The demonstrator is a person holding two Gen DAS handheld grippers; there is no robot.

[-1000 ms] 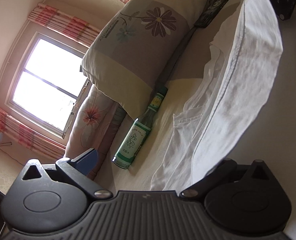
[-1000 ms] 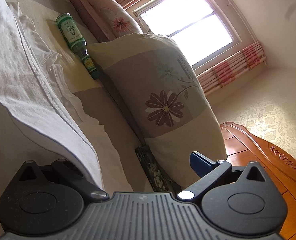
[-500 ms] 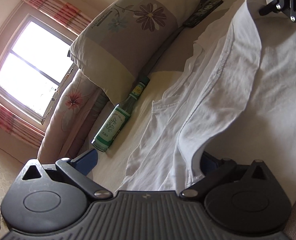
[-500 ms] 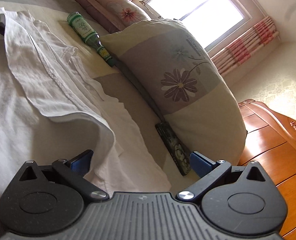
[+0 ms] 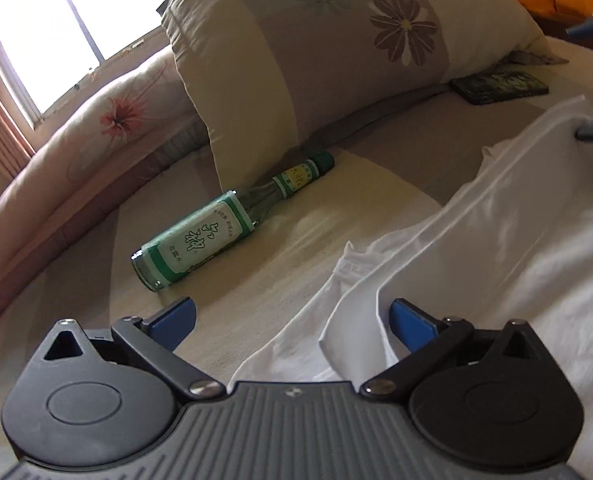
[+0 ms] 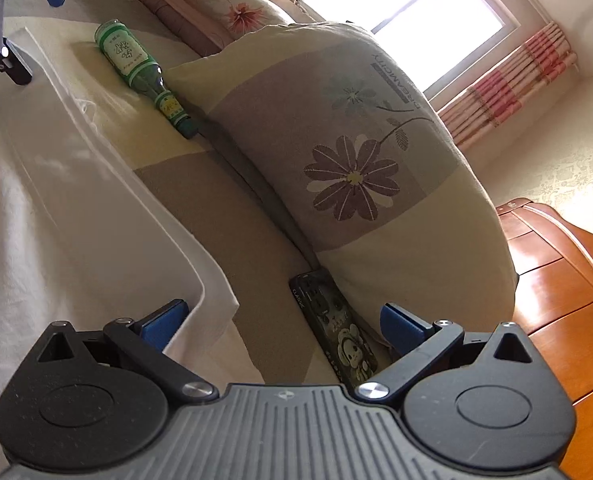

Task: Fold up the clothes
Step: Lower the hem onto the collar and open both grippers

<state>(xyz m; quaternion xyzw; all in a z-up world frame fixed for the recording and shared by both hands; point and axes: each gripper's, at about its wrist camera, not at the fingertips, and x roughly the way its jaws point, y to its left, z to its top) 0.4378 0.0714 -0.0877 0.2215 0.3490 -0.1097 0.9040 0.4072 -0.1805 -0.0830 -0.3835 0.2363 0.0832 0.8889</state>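
- Your left gripper (image 5: 292, 320) sits low over the bed, jaws spread wide; the folded edge of the white cotton garment (image 5: 496, 248) lies between its blue pads, but neither pad presses on it.
- Your right gripper (image 6: 282, 322) is also spread wide, with nothing clamped; its left blue pad (image 6: 162, 322) is just beside the garment's corner, and its right pad is over the edge of the dark phone case with a cartoon print (image 6: 342, 340).
- The white garment lies flat on the bed (image 5: 256, 280), spread along the near side, with a doubled hem running along its far edge and a collar or neckline fold bunched near your left gripper.
- In the right wrist view the same garment (image 6: 56, 208) fills the left half, and your left gripper shows at the top left corner, above the cloth's far end.
- A green glass bottle with a white and green label (image 5: 220, 224) lies on its side on the bed, cap end toward the large cream and grey pillow with a daisy print (image 5: 336, 52), well apart from the garment.
- The phone case lies flat against the pillow's lower edge.
- A second cushion, pink with a red flower (image 5: 108, 128), lies behind the bottle beneath the bright window (image 5: 56, 20).
- An orange wooden headboard (image 6: 556, 300) stands at the right.
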